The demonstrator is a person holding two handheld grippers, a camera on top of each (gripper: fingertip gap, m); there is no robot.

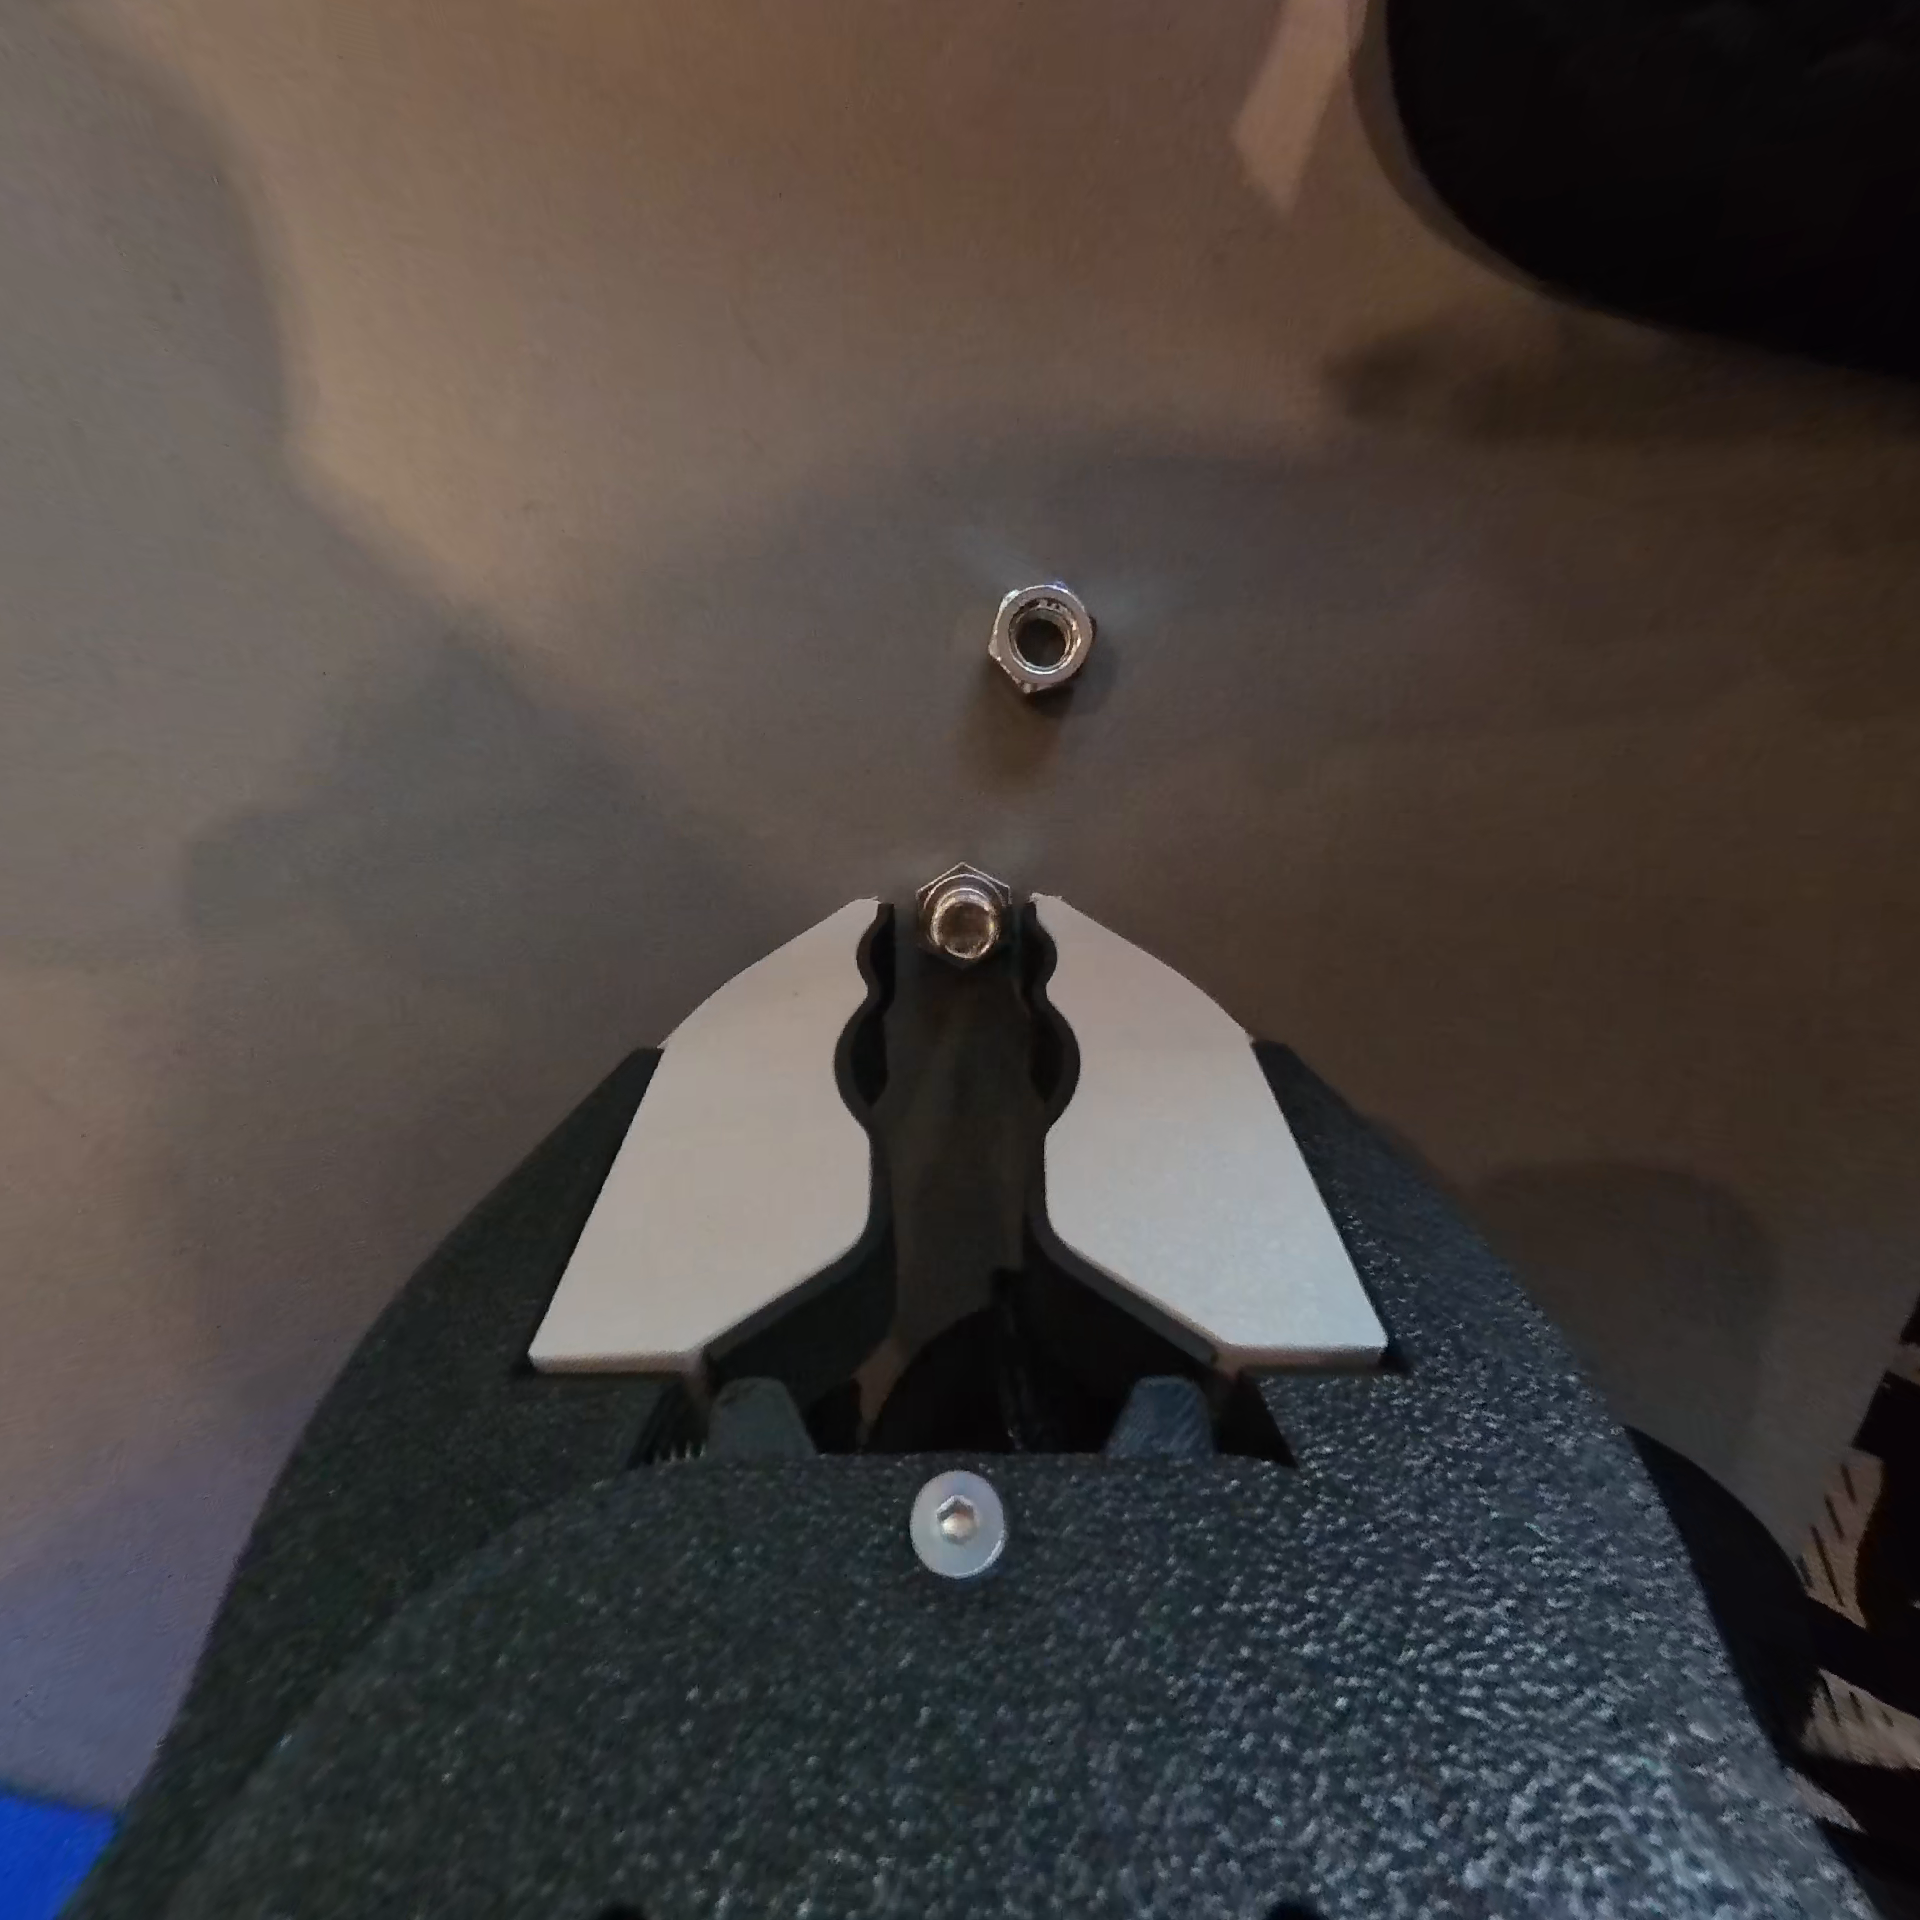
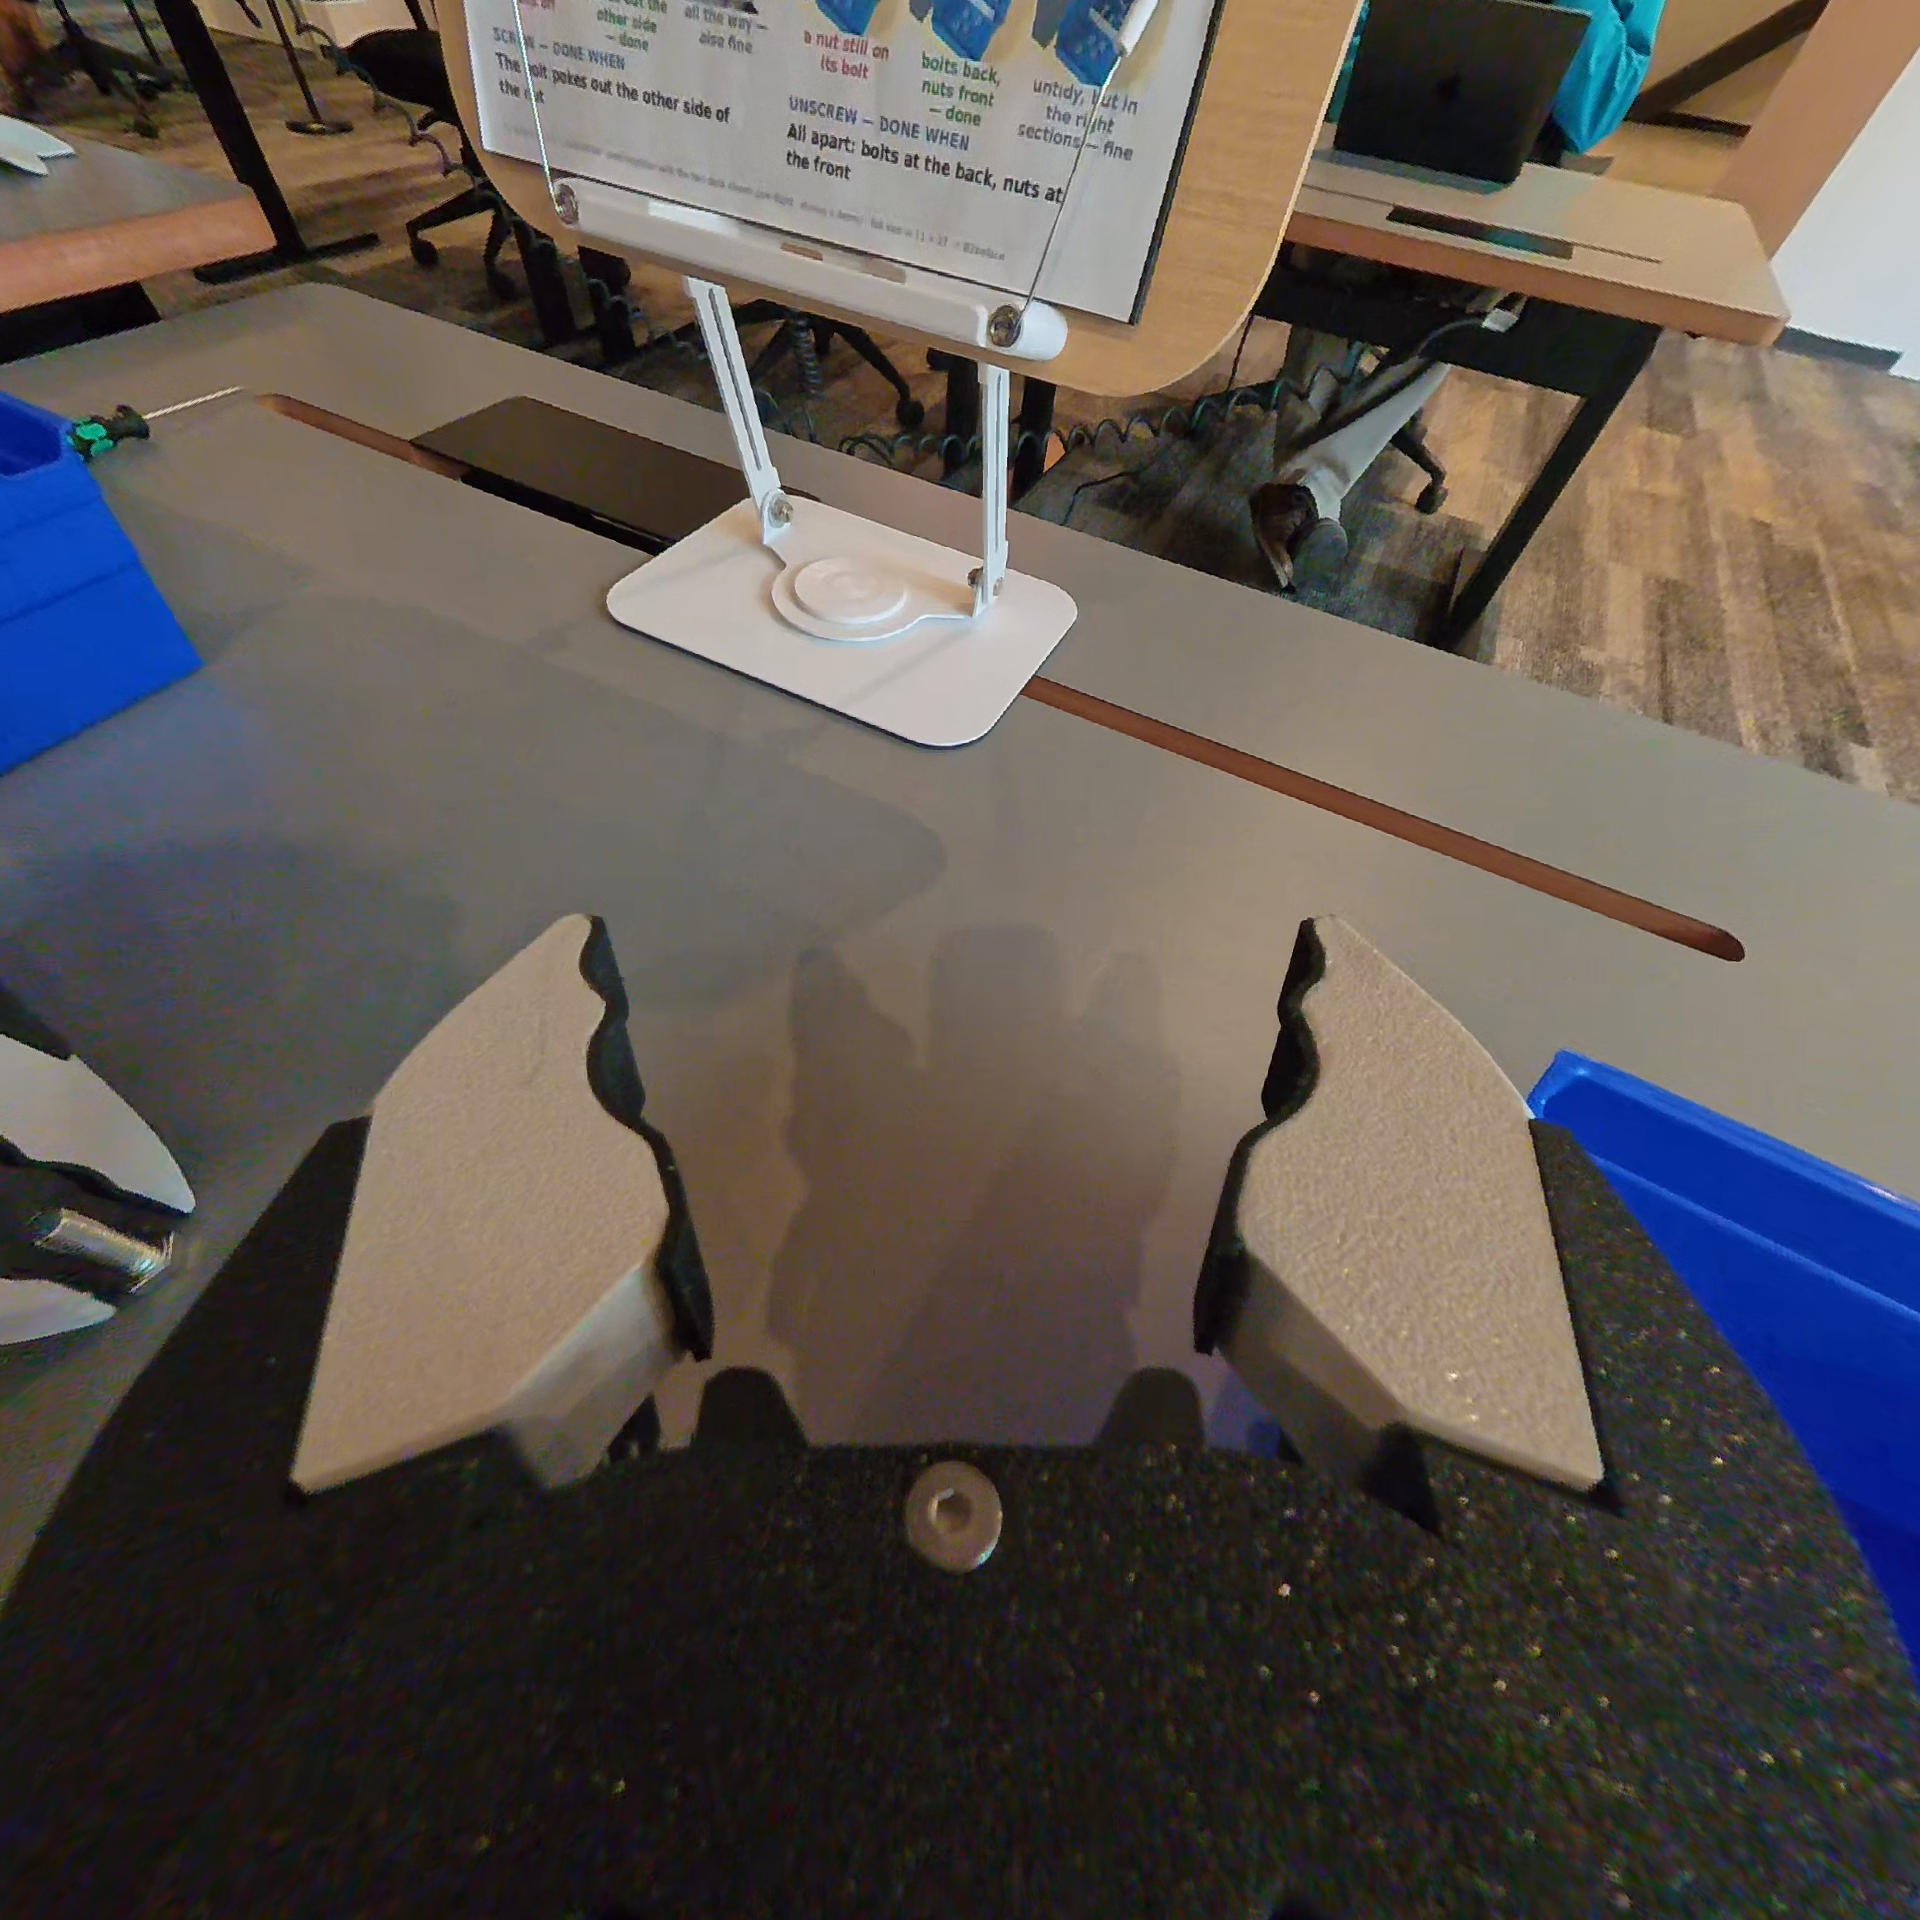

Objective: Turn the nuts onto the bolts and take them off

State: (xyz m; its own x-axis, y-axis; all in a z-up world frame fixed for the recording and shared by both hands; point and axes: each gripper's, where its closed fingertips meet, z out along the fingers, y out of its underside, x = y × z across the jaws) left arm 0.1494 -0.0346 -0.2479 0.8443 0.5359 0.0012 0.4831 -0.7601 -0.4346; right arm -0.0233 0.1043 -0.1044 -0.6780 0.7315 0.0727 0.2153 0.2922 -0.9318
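We found the left gripper [image 1: 961, 914] closed to a narrow gap, its jaws clamping a bolt [image 1: 961, 928] at the very tips. The bolt pointed back along the jaws toward the camera, with a hex part seated behind its rounded end; whether that part was the bolt's head or a threaded nut could not be determined. A loose nut [image 1: 1042, 655] lay on the bench [image 1: 520, 623] just beyond the tips, apart from the bolt, with its bore facing up. Bare bench surface surrounded the nut on every side. The bench edge curved across the upper right corner of the left wrist view, well apart from the nut.

We found the right gripper [image 2: 951, 1039] with its jaws spread wide and holding nothing, hovering over open bench. A blue bin [image 2: 1745, 1247] stood just beside the right jaw. A second blue bin [image 2: 73, 623] stood at the far left. Ahead, a white stand [image 2: 842, 623] carried a printed instruction sheet [image 2: 831, 114]; clear bench lay between its base and the jaws. A long slot [image 2: 1351, 810] ran across the bench behind the base. The left gripper, with the bolt in it, appeared at the left edge of the right wrist view.
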